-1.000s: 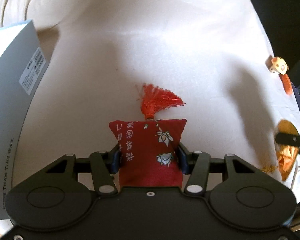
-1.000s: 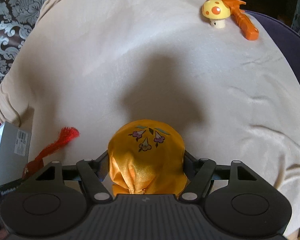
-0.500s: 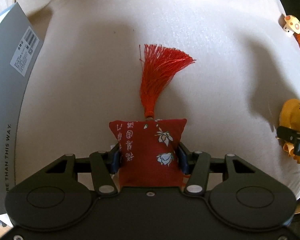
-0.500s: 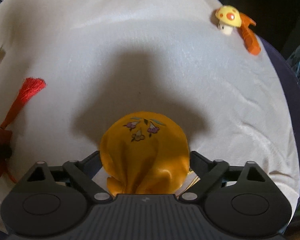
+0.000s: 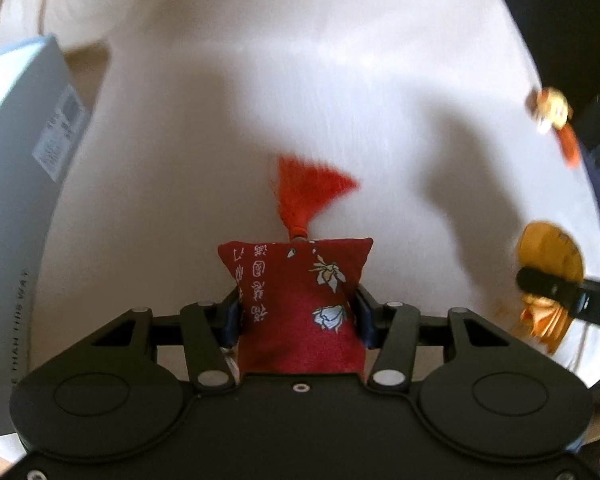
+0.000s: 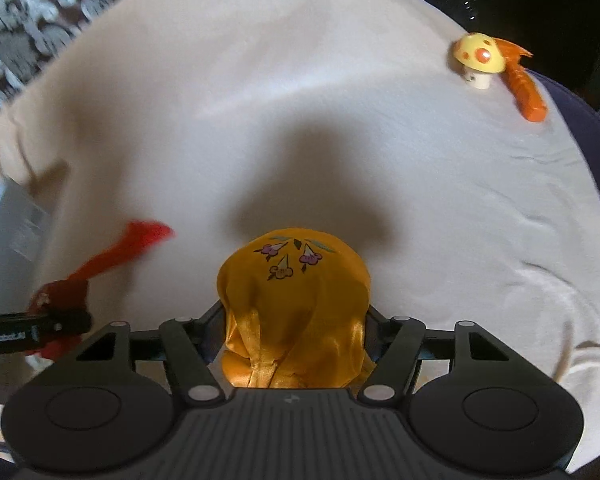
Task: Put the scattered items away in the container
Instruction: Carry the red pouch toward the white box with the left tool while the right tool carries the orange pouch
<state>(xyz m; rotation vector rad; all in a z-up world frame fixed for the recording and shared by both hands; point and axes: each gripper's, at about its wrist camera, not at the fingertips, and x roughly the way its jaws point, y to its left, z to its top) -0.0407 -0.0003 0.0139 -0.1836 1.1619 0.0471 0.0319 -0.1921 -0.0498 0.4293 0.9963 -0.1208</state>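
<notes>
Soft cream cloth (image 6: 340,152) under satin yellow pouch (image 6: 294,304), tasselled red sachet (image 5: 300,308).

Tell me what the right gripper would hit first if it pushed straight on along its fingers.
Probably only the cream cloth. The right gripper, shut on the yellow pouch, points down at bare cloth; the mushroom toy sits off to the right. Depth is unclear.
</notes>
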